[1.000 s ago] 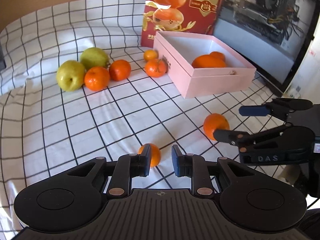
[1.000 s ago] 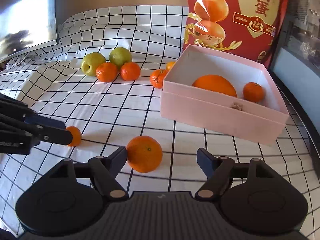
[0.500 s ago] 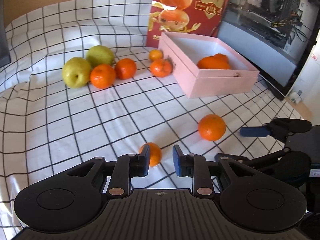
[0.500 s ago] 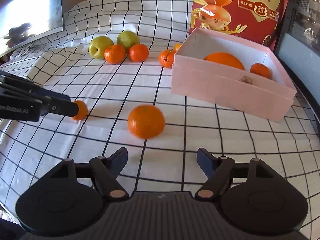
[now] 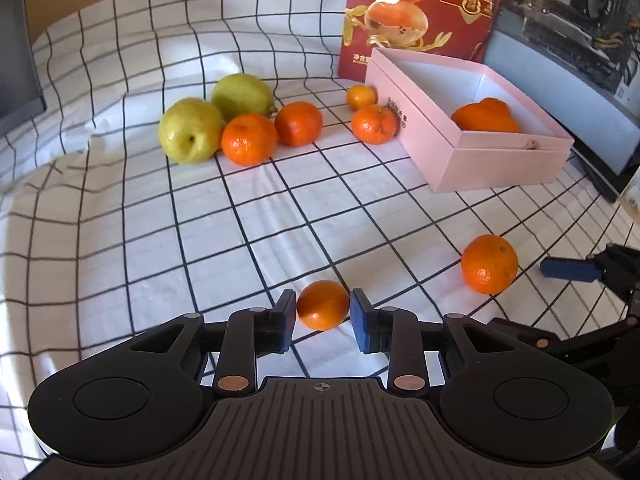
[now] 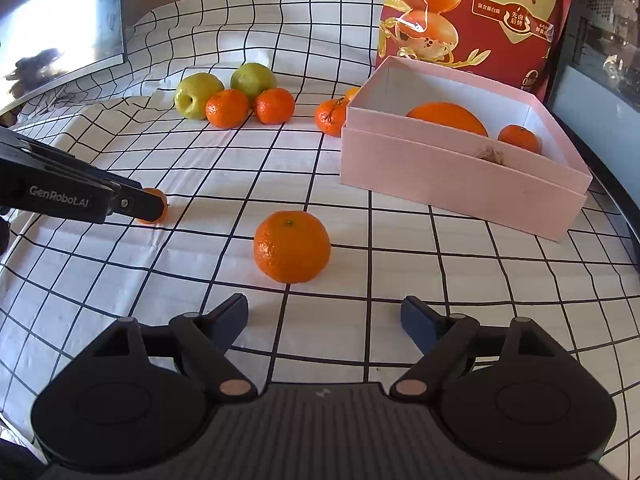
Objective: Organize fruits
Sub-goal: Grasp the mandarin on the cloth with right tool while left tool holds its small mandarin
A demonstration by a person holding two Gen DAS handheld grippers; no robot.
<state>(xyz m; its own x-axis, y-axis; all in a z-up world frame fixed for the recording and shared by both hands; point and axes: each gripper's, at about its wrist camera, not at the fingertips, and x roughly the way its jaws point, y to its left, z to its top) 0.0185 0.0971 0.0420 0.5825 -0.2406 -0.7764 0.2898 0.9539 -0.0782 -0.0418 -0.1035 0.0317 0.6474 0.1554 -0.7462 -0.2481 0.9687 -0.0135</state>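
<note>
Left gripper (image 5: 323, 314): jaws opening, a small mandarin (image 5: 322, 305) seen between the pads on the checked cloth (image 5: 160, 240), slight gaps either side, not gripped. Right gripper (image 6: 324, 316): jaws widening, nothing between them; a larger orange (image 6: 292, 246) lies just ahead at 12 o'clock, untouched. Pink box (image 6: 460, 176) noted at 1 o'clock, holding two oranges. Pears (image 6: 198, 95) and mandarins are grouped at 11 o'clock.
</note>
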